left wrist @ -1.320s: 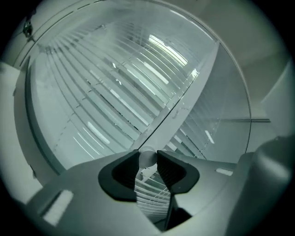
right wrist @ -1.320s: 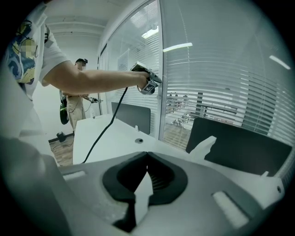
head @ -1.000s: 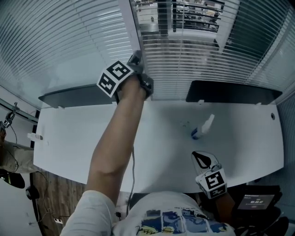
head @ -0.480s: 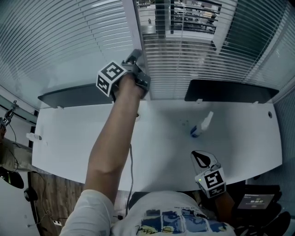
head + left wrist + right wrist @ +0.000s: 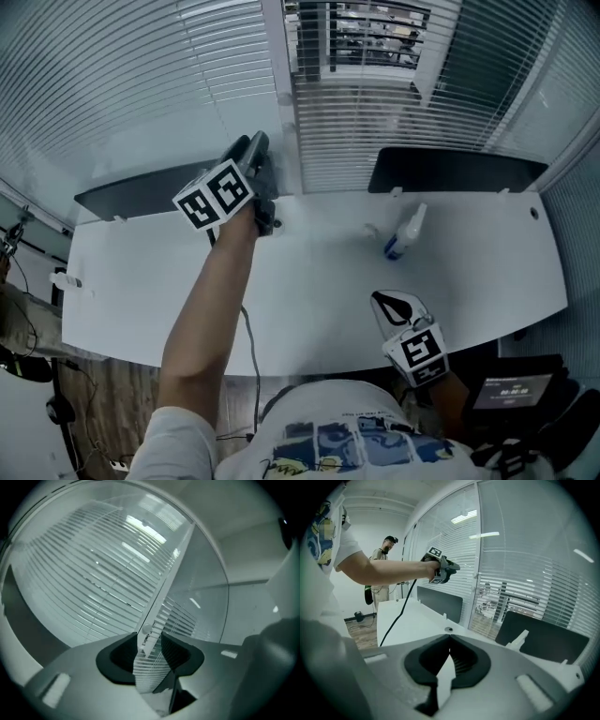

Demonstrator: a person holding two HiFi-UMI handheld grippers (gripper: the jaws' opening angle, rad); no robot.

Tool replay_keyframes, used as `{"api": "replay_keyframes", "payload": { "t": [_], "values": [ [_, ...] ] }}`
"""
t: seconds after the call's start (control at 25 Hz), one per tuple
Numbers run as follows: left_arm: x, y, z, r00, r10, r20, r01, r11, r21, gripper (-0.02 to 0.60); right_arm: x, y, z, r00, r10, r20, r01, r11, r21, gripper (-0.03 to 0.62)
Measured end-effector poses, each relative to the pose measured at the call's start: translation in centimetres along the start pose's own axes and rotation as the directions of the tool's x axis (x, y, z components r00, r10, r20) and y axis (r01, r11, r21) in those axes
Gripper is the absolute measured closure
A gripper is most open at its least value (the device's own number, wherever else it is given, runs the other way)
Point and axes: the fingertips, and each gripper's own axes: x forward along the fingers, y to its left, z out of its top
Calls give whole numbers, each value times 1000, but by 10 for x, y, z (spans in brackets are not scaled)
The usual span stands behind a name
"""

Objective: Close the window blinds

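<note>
One white surface [image 5: 319, 291] carries one spray bottle [image 5: 401, 234] and two dark divider panels, a left panel [image 5: 131, 195] and a right panel [image 5: 450, 171]; two grippers, the left gripper [image 5: 253, 148] and the right gripper [image 5: 380, 300]; one black cable [image 5: 251, 347]; one other person [image 5: 384, 569]

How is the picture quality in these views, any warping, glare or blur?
Head view: sharp, but the wide lens bows the blinds and the desk edge. Left gripper view: dark rounded corners, same bowing, ceiling lights mirrored in the glass. Right gripper view: similar reflections, corners dark.
</note>
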Motion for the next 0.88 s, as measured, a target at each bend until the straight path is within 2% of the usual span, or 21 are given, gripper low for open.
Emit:
{"api": "replay_keyframes", "payload": {
  "t": [0.12,0.24,0.32,0.44,0.56,0.72,0.88],
  "values": [
    [-41,-7,-5,999,2,-50,9,979,202,435,-3,17,12,1000,-6,12,6,1000,-9,591],
    [-94,-19,-19,996,-22,-92,54,930,364,471,-6,41,19,999,-16,34,17,999,-31,591],
    [-135,-25,-26,994,-34,-100,74,900,430,515,-8,60,24,998,-24,58,27,998,-51,591],
    [-190,-37,-37,991,-60,-122,112,870,480,561,-15,90,32,996,-23,82,27,999,-47,591],
    [-237,-46,-58,980,-76,-184,159,859,487,577,-27,114,41,996,-31,83,35,998,-48,591],
    [-299,-54,-94,951,-109,-288,243,841,484,575,-40,146,45,994,-43,100,47,998,-33,591],
    [-362,-60,-125,923,-142,-357,304,838,453,575,-54,179,42,992,-47,114,51,998,-31,591]
  ]
}}
